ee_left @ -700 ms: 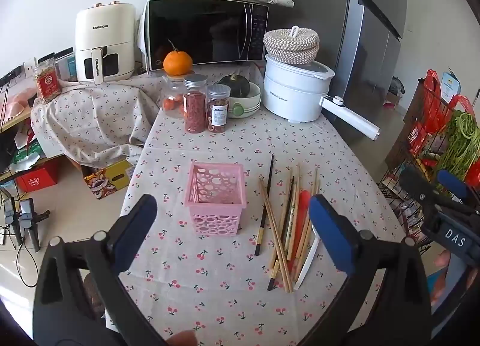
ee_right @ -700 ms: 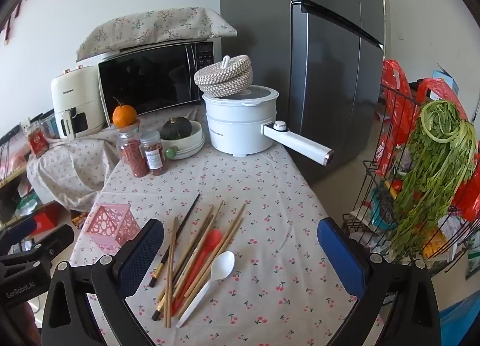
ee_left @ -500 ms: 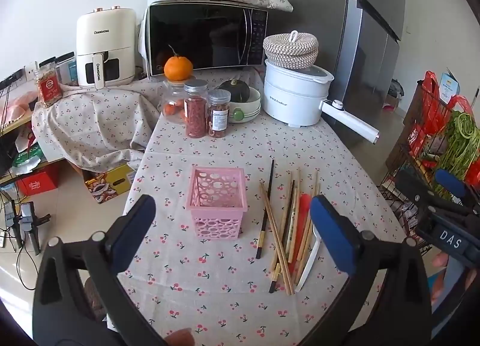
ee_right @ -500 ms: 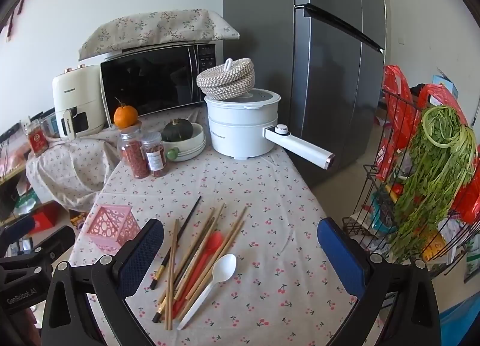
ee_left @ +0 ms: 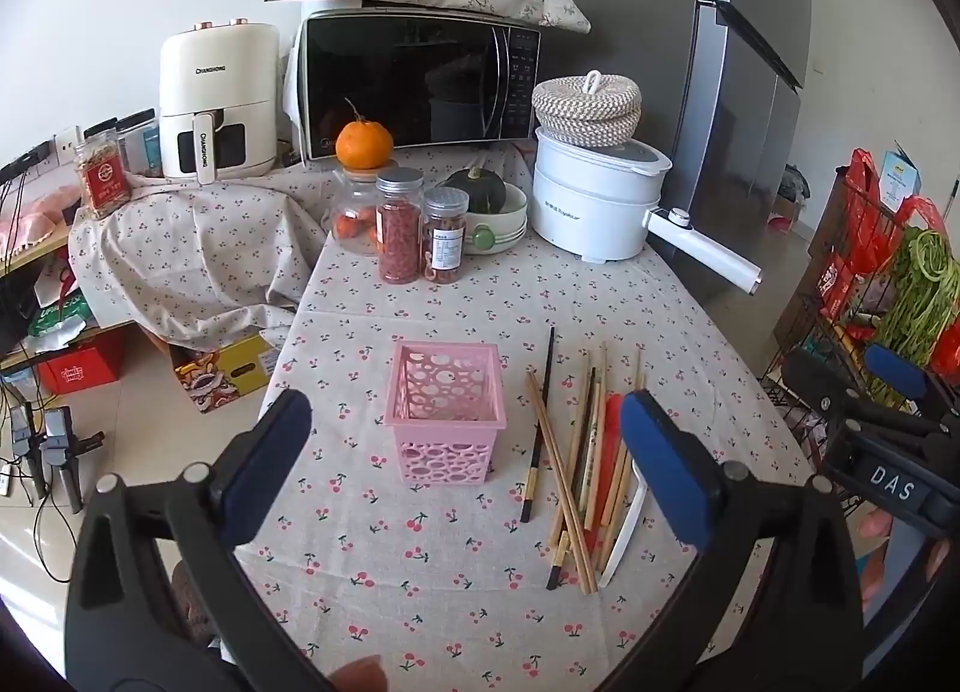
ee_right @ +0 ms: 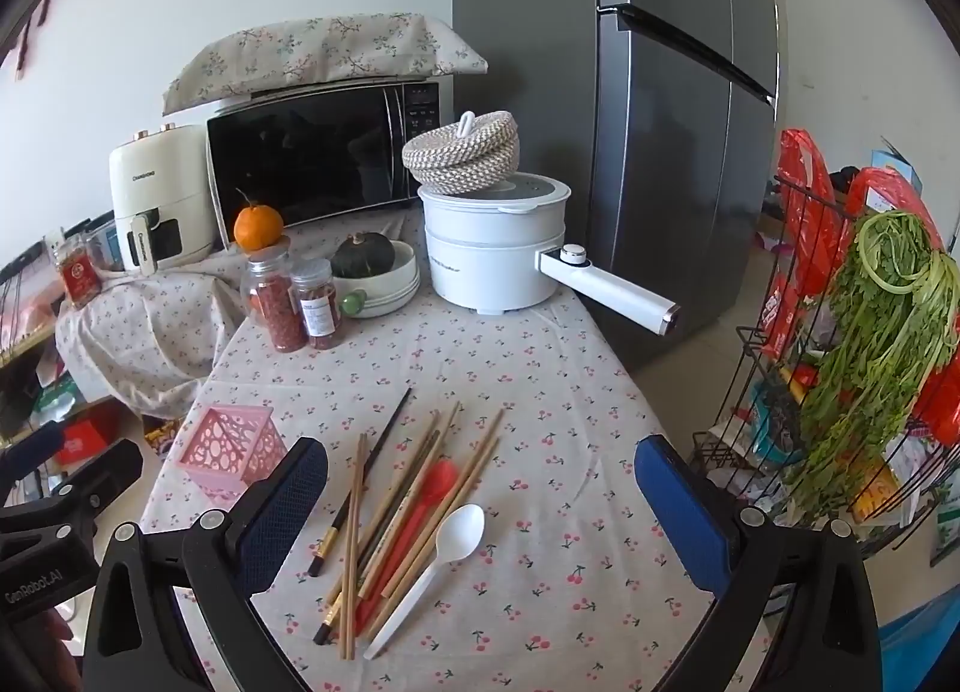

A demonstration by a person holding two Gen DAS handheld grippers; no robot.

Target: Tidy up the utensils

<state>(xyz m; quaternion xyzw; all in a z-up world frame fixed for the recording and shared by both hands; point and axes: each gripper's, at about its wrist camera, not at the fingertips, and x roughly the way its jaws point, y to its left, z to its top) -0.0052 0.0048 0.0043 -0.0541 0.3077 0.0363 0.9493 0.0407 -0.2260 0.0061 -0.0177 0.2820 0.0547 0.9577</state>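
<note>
A grey refrigerator (ee_right: 660, 122) stands at the far right end of the tabletop (ee_left: 480, 302), which wears a cherry-print cloth. Beside it sit one black microwave (ee_left: 420, 83) under a floral cover, one white air fryer (ee_left: 216, 104) and one white electric pot (ee_left: 594, 206) with a woven basket (ee_left: 585, 104) on its lid.

Left gripper (ee_left: 462, 458) hangs above the near tabletop with its jaws spread wide — nothing between them, nothing touched. Right gripper (ee_right: 480, 500) is the same: jaws wide apart, empty, over the loose utensils.

One pink perforated basket (ee_left: 447, 410) stands upright in the middle of the tabletop, apart from the utensil pile just to its right. The pile lies flat and partly crossed: wooden chopsticks (ee_right: 420, 506) — roughly eight, overlapping too much for a sure count — plus one black chopstick (ee_right: 366, 470), one red spoon (ee_right: 432, 488) under them and one white plastic spoon (ee_right: 444, 554) at the right edge.

Behind, two lidded spice jars (ee_left: 420, 224) stand side by side, with one orange (ee_left: 364, 144) on a glass jar and one dark green squash (ee_left: 480, 191) in a bowl.
</note>
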